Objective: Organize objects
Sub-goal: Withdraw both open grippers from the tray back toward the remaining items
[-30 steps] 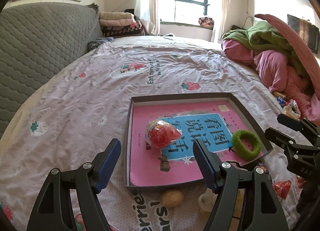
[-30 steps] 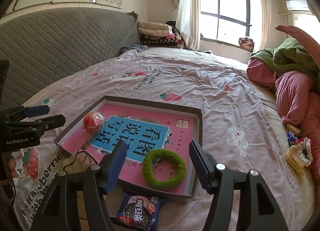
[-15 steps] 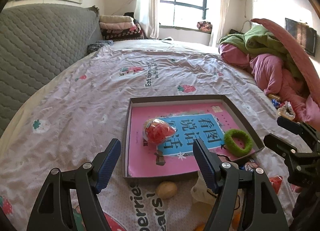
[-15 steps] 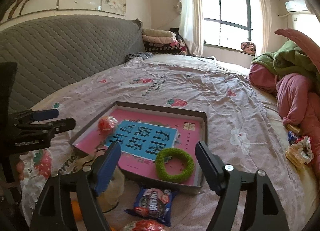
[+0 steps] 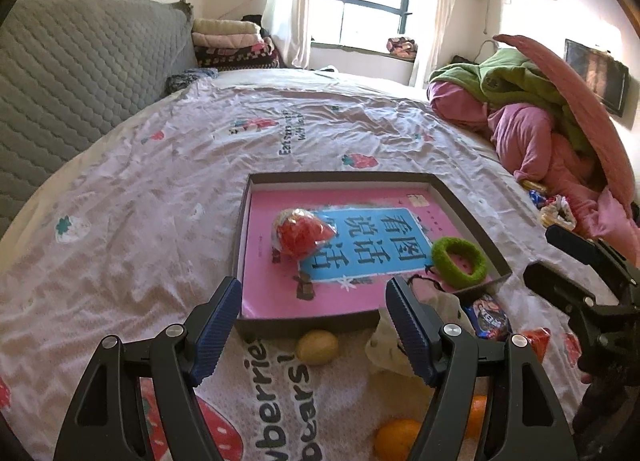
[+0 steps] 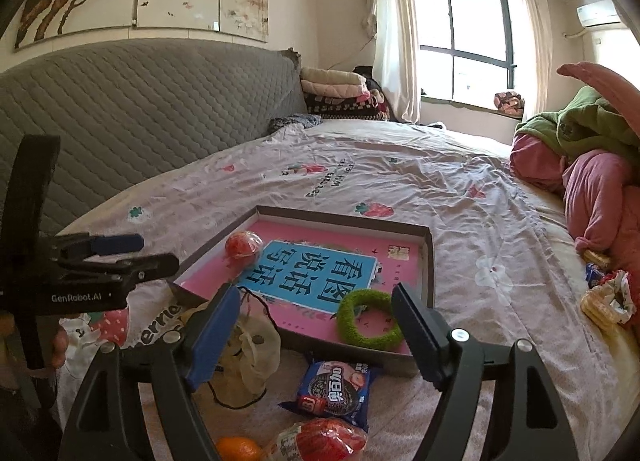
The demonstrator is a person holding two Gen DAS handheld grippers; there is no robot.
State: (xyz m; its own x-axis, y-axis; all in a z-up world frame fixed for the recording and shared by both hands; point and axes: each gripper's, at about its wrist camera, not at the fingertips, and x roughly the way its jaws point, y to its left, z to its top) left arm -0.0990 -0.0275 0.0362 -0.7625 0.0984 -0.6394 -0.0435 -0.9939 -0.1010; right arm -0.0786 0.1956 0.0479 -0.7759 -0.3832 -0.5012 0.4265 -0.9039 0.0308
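Both my hand-held grippers, left point(image 5: 312, 325) and right point(image 6: 316, 329), are spread wide, gripping nothing. The right's jaws just finished opening (nothing between them). The green ring point(image 6: 369, 319) sits in the tray point(image 6: 430, 261); the cookie pack point(image 6: 334, 389) waits outside, probably next.

A shallow dark tray point(image 5: 468, 201) on the bed holds a pink book point(image 5: 280, 285), a red wrapped ball point(image 5: 300, 235) and a green ring point(image 5: 458, 261); near it lie a cookie packet point(image 6: 336, 387) and 2 oranges point(image 5: 396, 439).
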